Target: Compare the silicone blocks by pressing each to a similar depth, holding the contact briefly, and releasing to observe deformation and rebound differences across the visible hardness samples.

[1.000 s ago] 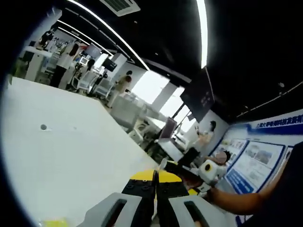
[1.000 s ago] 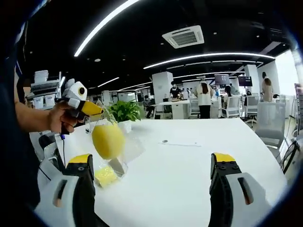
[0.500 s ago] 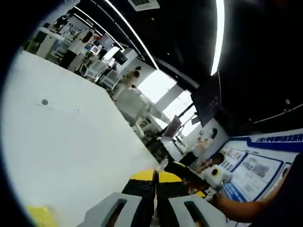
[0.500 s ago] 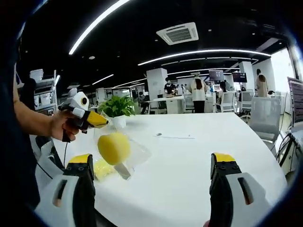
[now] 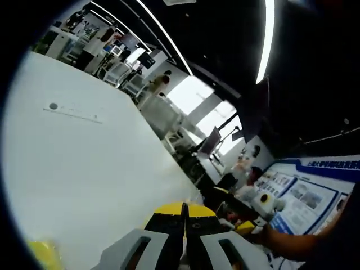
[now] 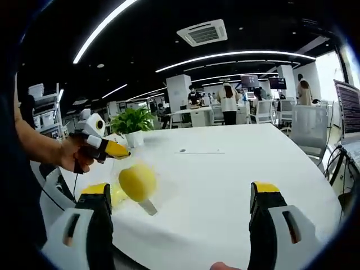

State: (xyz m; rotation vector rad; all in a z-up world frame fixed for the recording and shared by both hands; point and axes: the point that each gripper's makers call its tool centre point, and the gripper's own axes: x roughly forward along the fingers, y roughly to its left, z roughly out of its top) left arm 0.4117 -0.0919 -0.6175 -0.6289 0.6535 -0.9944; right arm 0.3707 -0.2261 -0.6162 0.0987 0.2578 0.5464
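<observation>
The left gripper, jaws together, hung beside the yellow block; the right gripper stood apart. Pressing required a square, slow descent.

Both tongs share one build: pale grey moulded arms with slotted openings, black jaw faces and yellow caps at the tips, seen on the left tongs and the right tongs. A dark sleeve covers the person's left upper arm.
</observation>
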